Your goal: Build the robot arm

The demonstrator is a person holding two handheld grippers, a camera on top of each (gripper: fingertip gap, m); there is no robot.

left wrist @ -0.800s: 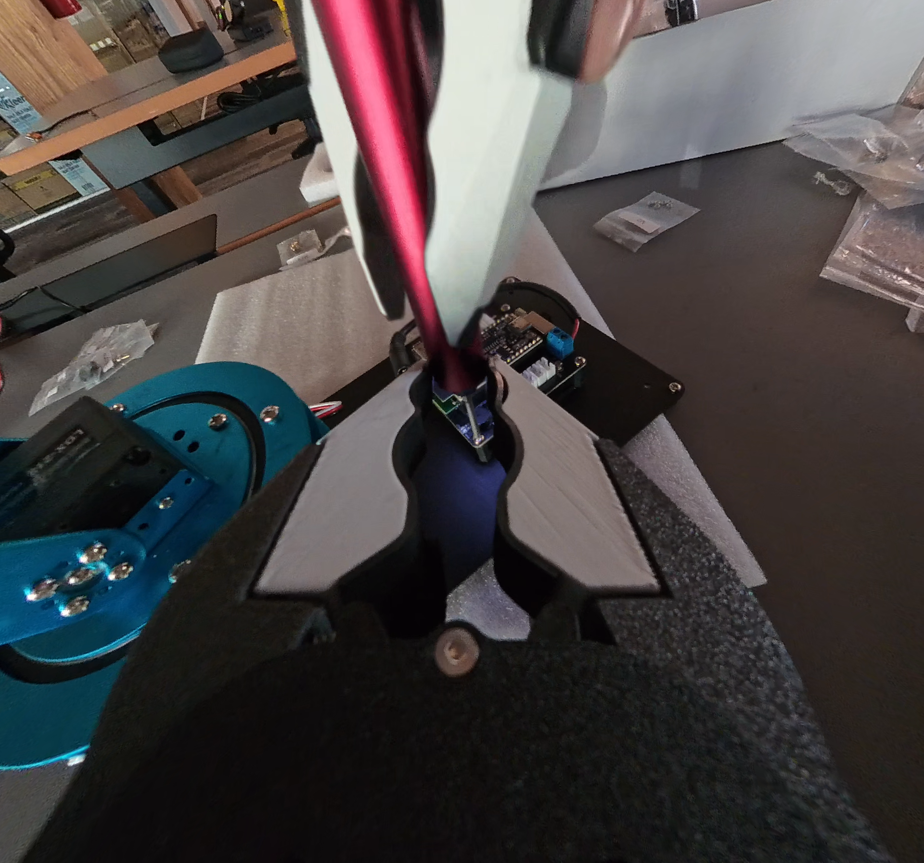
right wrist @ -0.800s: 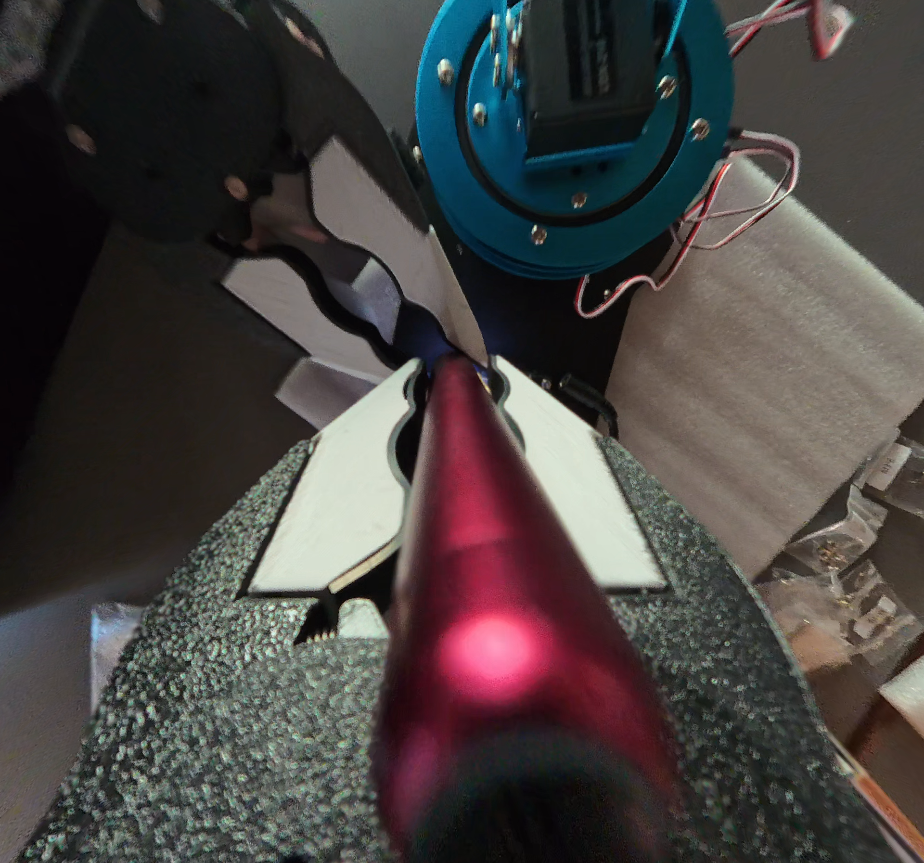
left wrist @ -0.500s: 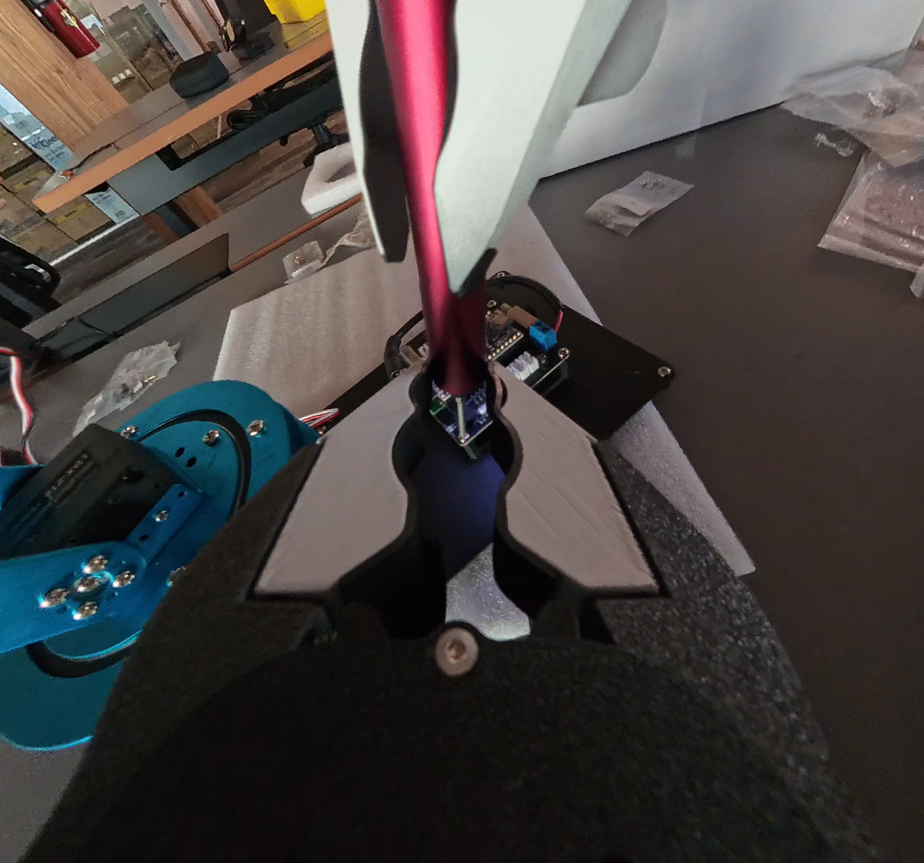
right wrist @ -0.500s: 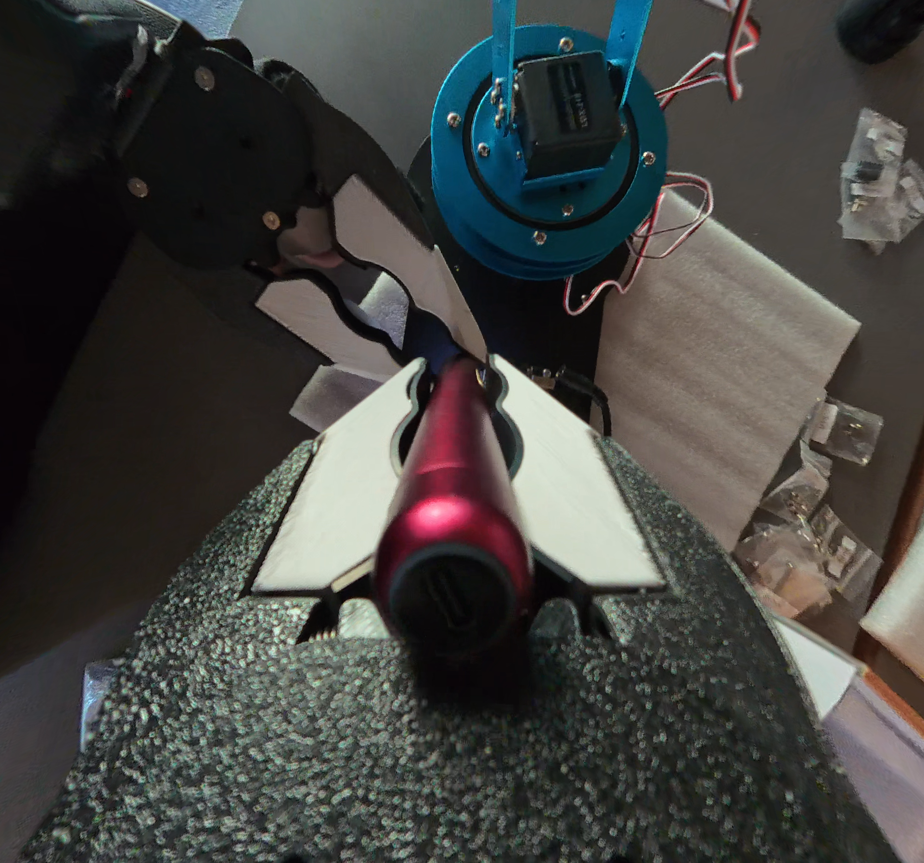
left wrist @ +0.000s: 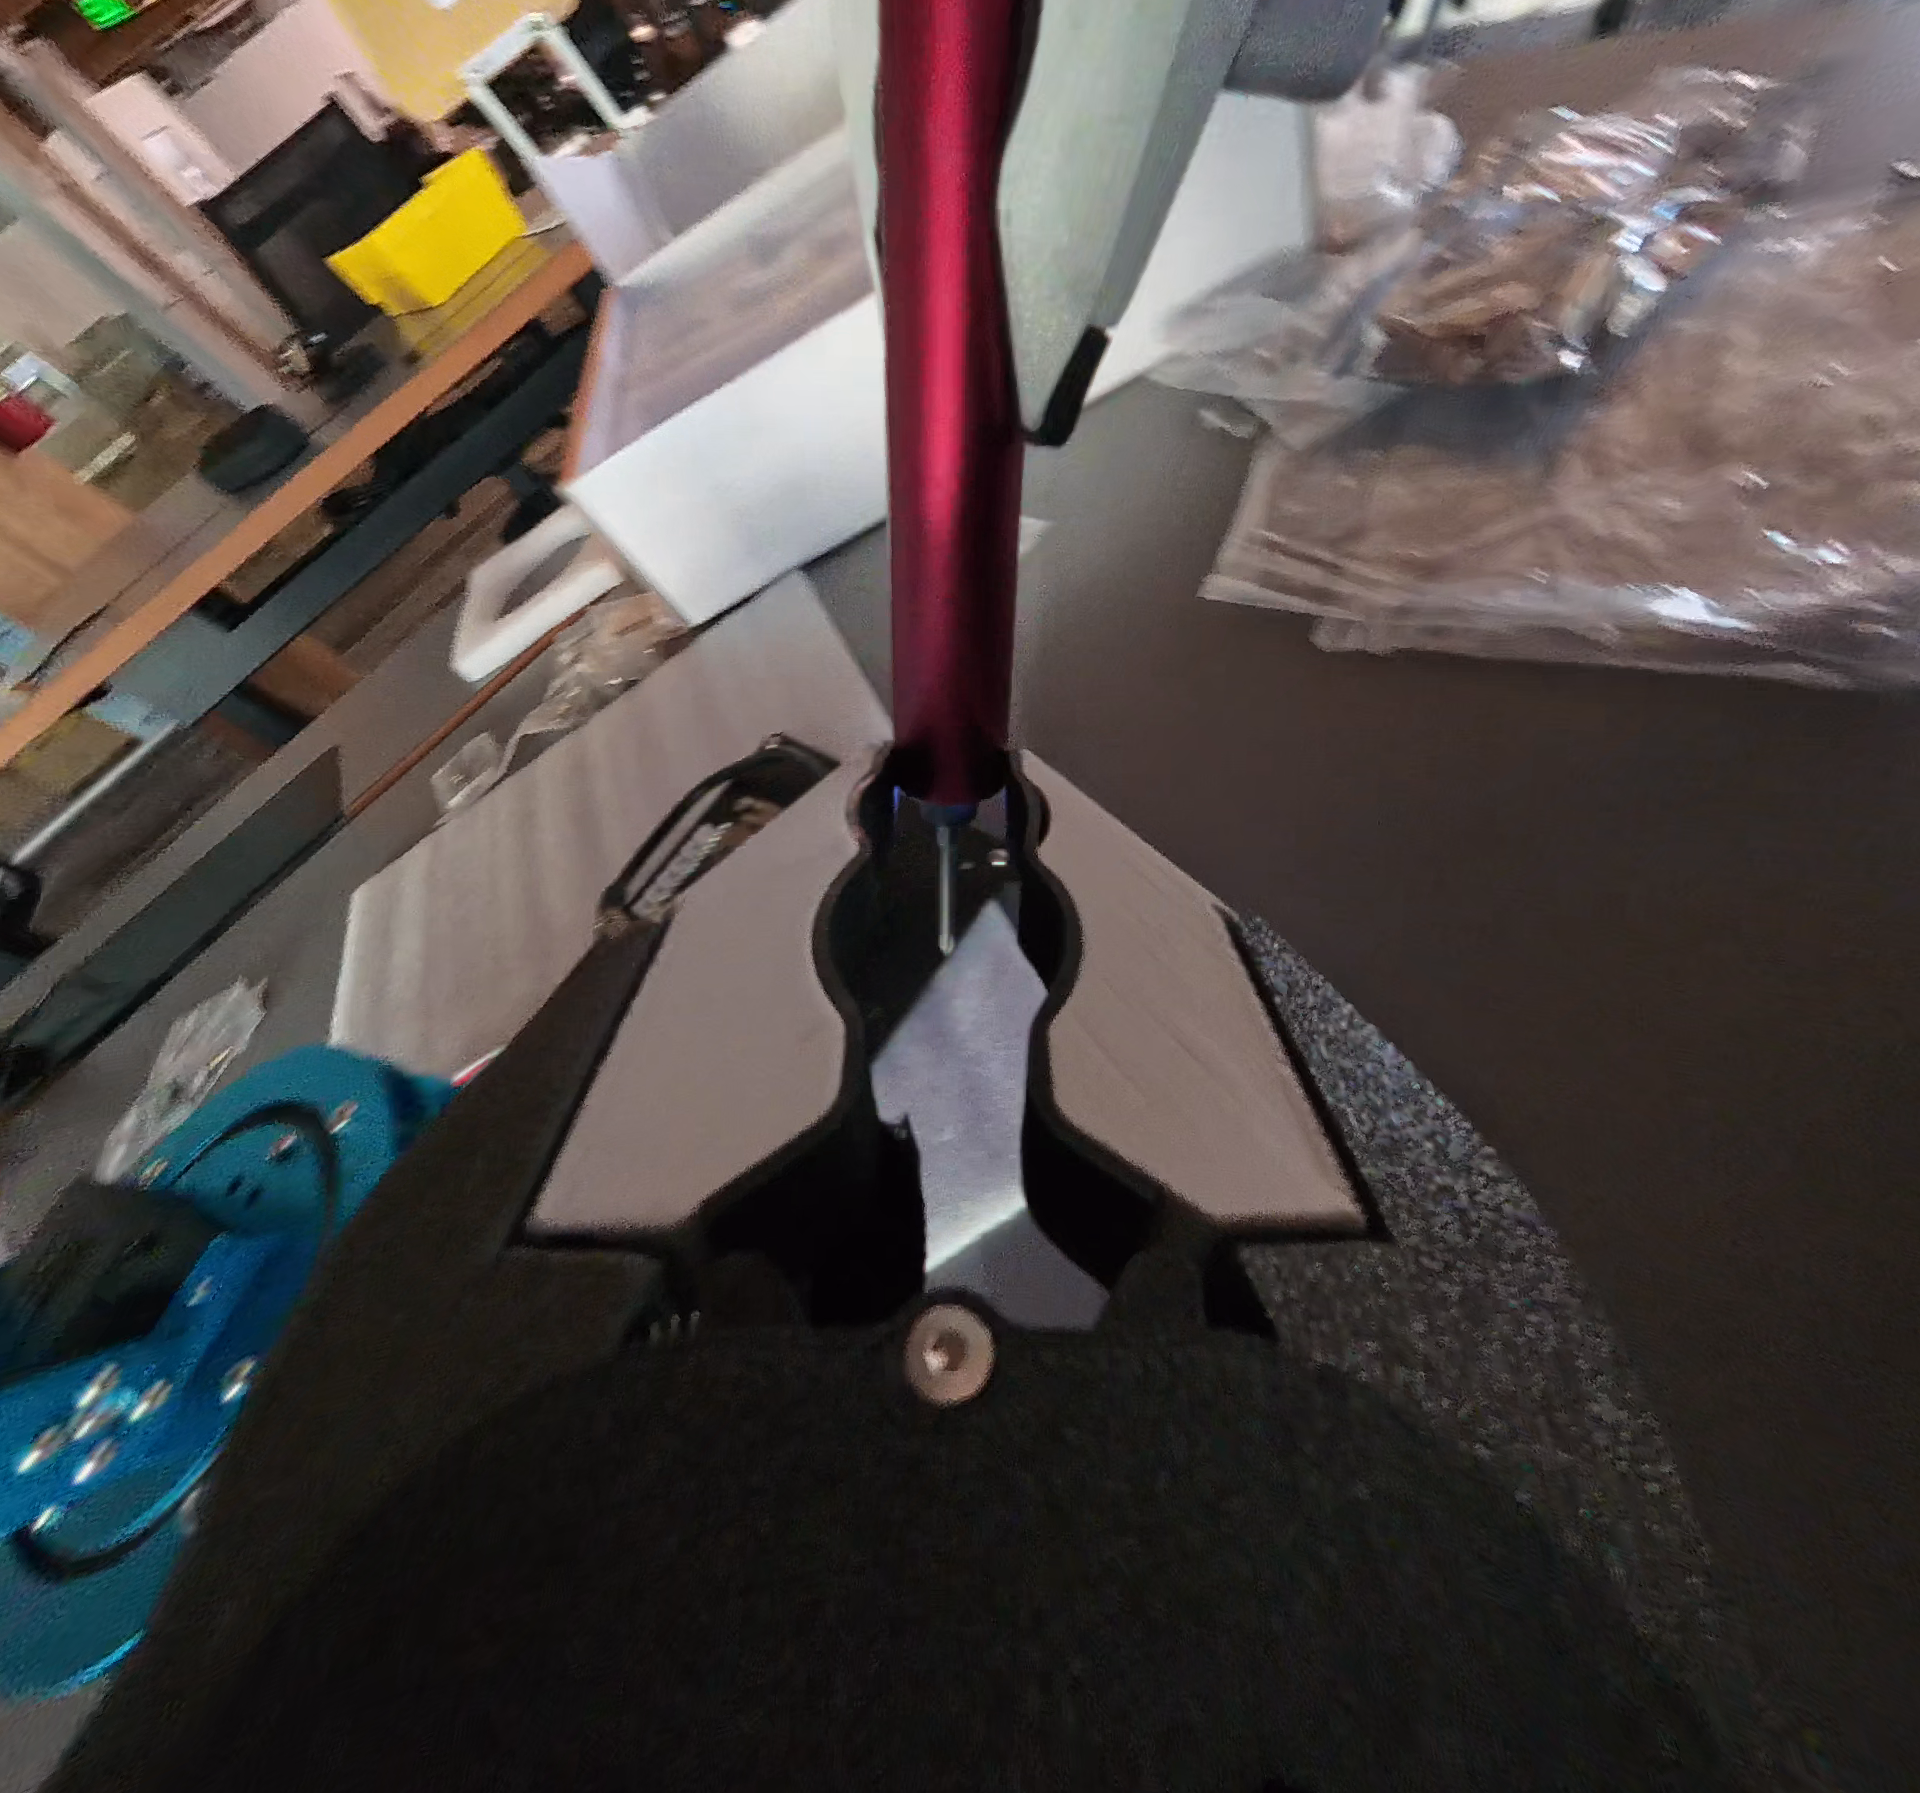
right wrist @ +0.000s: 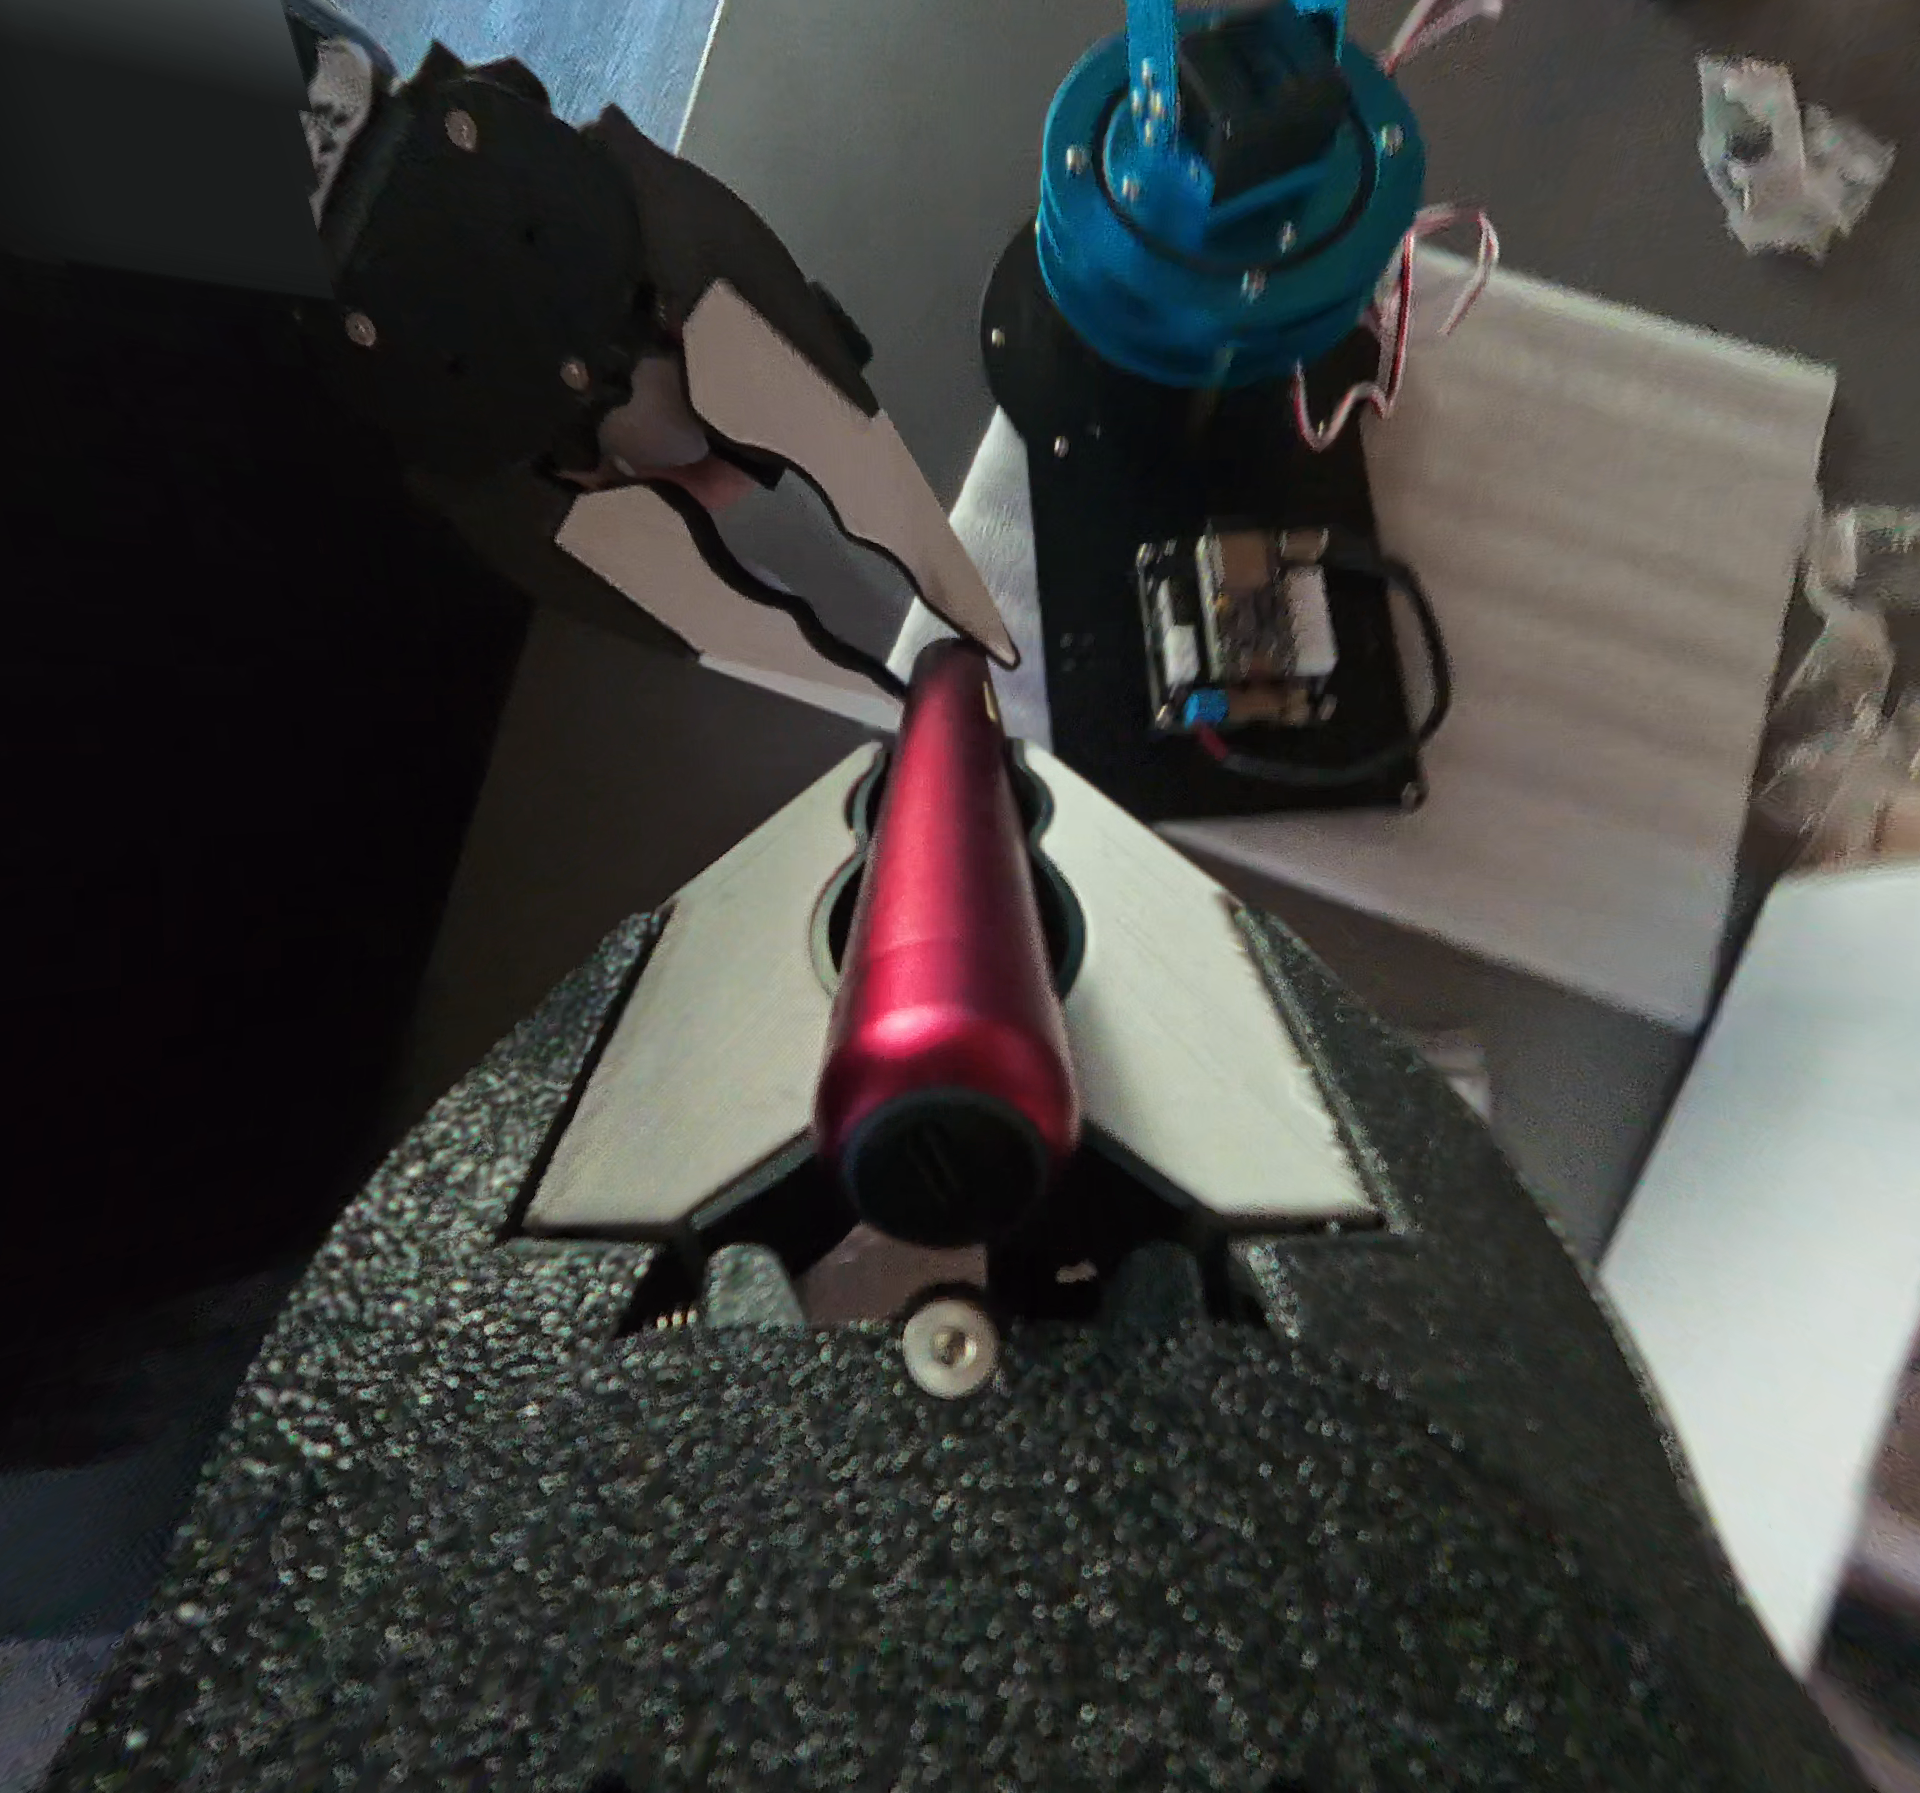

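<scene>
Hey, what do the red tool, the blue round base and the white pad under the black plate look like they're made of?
Red tool: probably anodised metal, from its smooth satin sheen; black end cap, likely plastic. Blue base: seemingly anodised metal too, with silver screws. White pad: soft packing foam by its matte, finely textured face, though blur leaves that open.

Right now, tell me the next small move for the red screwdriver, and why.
Probably ease the red screwdriver straight down a little. The right gripper is clamped on its barrel, the left gripper brackets its nose, and the bit seems to hang just above the black plate.
</scene>
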